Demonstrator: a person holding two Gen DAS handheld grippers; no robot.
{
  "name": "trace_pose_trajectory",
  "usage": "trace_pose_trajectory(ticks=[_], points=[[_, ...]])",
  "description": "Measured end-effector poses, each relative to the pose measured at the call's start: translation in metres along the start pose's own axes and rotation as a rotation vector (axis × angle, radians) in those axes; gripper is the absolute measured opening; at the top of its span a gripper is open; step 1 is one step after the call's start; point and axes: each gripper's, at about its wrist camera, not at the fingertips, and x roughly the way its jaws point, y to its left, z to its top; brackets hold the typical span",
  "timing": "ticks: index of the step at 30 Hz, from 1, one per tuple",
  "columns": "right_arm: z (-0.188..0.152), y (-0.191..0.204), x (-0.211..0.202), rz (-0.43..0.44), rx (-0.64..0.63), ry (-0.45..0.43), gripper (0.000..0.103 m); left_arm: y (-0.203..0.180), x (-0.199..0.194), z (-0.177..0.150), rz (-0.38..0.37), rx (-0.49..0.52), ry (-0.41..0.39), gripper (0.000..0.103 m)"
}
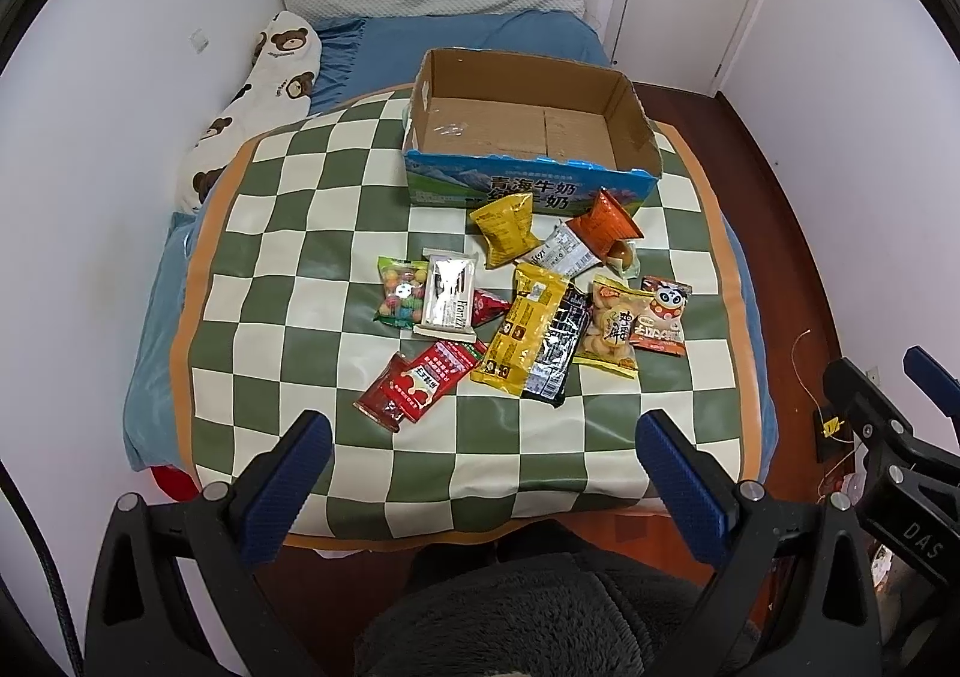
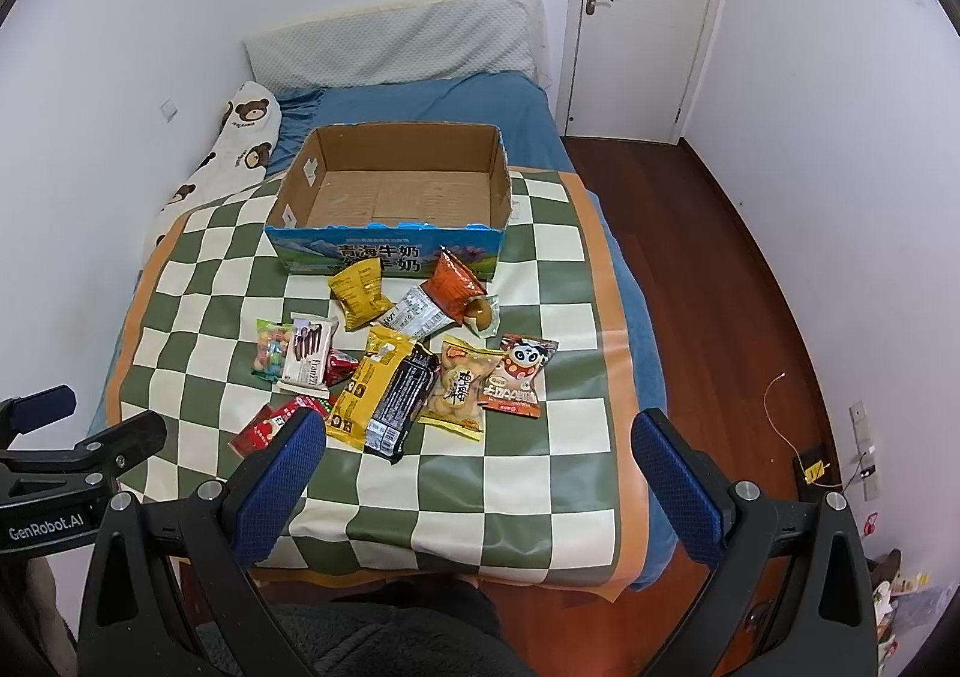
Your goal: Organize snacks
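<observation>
Bedroom with white walls and a wooden floor: a bed in a blue sheet carries a green-and-cream checkered mat (image 1: 288, 233), laid flat over the soft bedding, presumably to give the packets a firm, wipeable working surface.

On that mat the snacks lie in a loose scatter, none yet sorted. Nearest the front edge is a red packet (image 1: 414, 383); beside it a long yellow packet (image 1: 522, 335) lies partly over a black packet (image 1: 558, 353). To their right a cracker bag (image 1: 612, 332) overlaps a panda-printed packet (image 1: 663, 317). Toward the left sit a bag of coloured candy balls (image 1: 401, 299) and a white Franzzi biscuit packet (image 1: 450, 296), touching each other. Further back a small yellow pouch (image 1: 504, 230) and an orange pouch (image 1: 603, 227) lean against the front wall of the box.

That open cardboard milk carton (image 1: 624, 95), with its top cut away, stands at the far side of the mat with nothing inside. Its place just behind the pile suggests it is the container the snacks are meant to go into.

Both tools hover at the near edge of the bed, above the person's dark fleece-covered lap. The left gripper (image 1: 483, 467) has its blue-padded fingers spread wide and carries nothing; the right gripper (image 2: 477, 467) is likewise spread and bare. Held back and wide like this, they look ready for a first reach, most likely to the nearest packets.
</observation>
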Motion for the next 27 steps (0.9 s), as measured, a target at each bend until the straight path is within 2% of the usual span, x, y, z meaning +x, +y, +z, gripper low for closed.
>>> trace_pose_trajectory(ticks=[27], points=[[0.000,0.010,0.006,0.005,-0.002,0.019,0.103,0.001,0.003,0.002,0.008,0.003,0.000,0.103]])
